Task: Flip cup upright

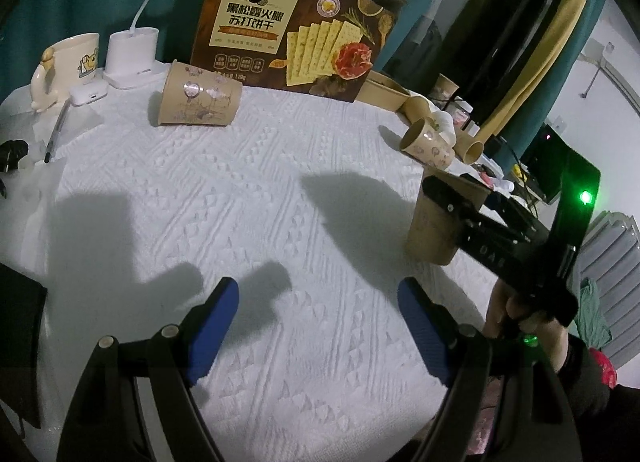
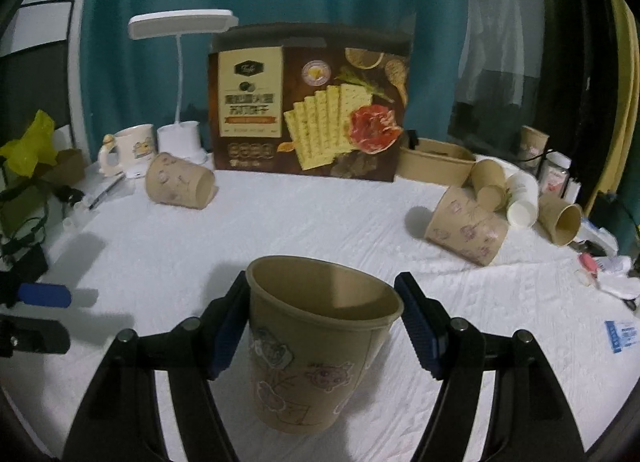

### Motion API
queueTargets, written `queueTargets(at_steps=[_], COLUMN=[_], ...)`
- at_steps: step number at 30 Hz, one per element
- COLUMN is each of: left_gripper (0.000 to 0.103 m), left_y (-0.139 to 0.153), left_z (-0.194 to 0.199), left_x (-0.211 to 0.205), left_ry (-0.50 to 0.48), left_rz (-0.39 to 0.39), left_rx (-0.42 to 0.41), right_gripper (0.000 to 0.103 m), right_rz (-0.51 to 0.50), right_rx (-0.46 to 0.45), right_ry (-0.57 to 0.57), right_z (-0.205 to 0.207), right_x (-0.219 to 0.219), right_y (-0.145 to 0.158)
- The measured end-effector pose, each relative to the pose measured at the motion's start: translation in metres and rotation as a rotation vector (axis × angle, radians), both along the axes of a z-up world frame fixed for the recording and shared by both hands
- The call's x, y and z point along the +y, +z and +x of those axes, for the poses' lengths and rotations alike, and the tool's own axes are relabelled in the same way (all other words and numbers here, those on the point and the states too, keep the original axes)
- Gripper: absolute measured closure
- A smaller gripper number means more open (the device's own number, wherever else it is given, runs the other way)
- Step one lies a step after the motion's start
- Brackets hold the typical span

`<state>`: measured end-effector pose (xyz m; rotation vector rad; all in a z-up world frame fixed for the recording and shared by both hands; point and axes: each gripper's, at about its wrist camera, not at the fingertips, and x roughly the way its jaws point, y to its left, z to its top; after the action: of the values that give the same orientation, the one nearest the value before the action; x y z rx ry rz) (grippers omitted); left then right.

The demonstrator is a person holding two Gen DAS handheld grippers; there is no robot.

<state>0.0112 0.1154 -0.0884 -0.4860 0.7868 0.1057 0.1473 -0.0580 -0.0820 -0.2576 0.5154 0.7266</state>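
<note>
A brown paper cup (image 2: 316,346) with cartoon prints stands upright on the white cloth, mouth up, between the blue pads of my right gripper (image 2: 320,326). The left pad touches its wall; the right pad stands slightly apart, so the jaws look open around it. In the left wrist view the same cup (image 1: 434,227) stands at the right with the right gripper's finger (image 1: 452,201) on it. My left gripper (image 1: 318,326) is open and empty over bare cloth. Another brown cup (image 1: 196,95) lies on its side at the back left; it also shows in the right wrist view (image 2: 178,181).
A cracker box (image 2: 312,101) stands at the back. A mug (image 1: 68,61) and a white lamp base (image 1: 132,55) sit back left. Several more cups (image 2: 468,225) lie in a pile at the right beside a paper bowl (image 2: 434,161). A pen (image 1: 56,129) lies left.
</note>
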Motion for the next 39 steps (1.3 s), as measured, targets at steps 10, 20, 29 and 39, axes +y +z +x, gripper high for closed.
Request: queueTargets(at_steps=[10,20,29,39], left_gripper=[0.021,0.021,0.021,0.021], left_y=[-0.006,-0.007,-0.007,-0.012], left_z=[-0.003,-0.003,-0.002,-0.002], left_x=[-0.008,-0.020,-0.036,-0.055], left_ry=[-0.006,-0.026,-0.058,-0.084], left_rz=[0.006,0.022,0.049,0.173], left_rx=[0.015,0.031,0.043,0.082], right_gripper=[0.034,0.033,0.033,0.032], right_rz=[0.015,0.009,-0.010,-0.034], right_rx=[0.000,0.050,0.156,0.261], right_ry=[0.017,-0.001,-0.046,-0.172], right_z=[-0.025,-0.038,-0.053,-0.060], right_x=[-0.013,-0.028,-0.055,-0.106], right_y=[-0.013,-0.023,-0.031,-0.028])
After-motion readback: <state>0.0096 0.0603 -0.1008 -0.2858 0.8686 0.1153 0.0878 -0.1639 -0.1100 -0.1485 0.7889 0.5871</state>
